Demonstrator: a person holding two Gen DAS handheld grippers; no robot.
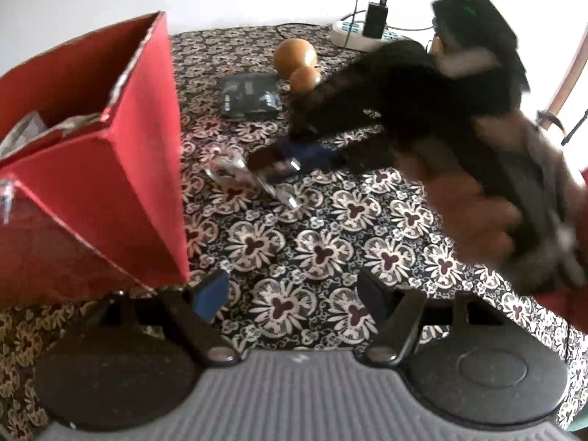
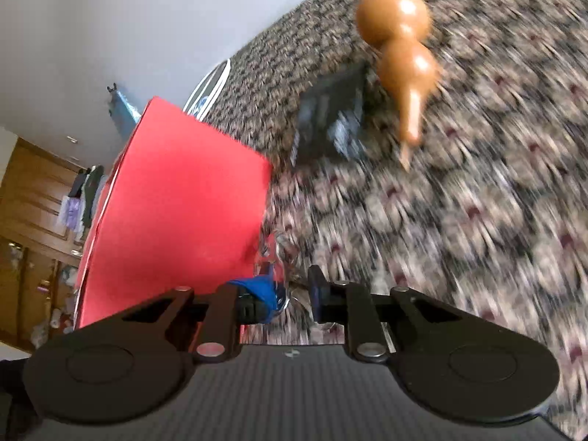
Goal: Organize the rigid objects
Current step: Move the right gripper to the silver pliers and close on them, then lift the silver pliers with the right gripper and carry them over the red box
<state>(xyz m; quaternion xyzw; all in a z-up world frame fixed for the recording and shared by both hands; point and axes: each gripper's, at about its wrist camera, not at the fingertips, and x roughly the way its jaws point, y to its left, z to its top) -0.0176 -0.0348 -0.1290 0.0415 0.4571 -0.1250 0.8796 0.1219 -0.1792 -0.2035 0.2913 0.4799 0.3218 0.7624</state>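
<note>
A clear glass tumbler (image 1: pixel 231 172) lies on its side on the patterned tablecloth (image 1: pixel 330 242), just right of the tall red box (image 1: pixel 110 183). My right gripper (image 1: pixel 279 163), held by a blurred hand (image 1: pixel 470 198), reaches in from the right and meets the tumbler's near end. In the right wrist view its fingers (image 2: pixel 290 290) stand close together with the glass wall (image 2: pixel 273 268) between the blue pads. My left gripper (image 1: pixel 290 290) hangs wide open over bare cloth at the box's lower corner, holding nothing.
A brown gourd (image 1: pixel 296 55) and a dark flat packet (image 1: pixel 250 95) lie further back, seen also as the gourd (image 2: pixel 400 55) and packet (image 2: pixel 330 117). A power strip with a charger (image 1: pixel 364 33) sits at the far edge. The red box (image 2: pixel 176 213) holds crumpled paper.
</note>
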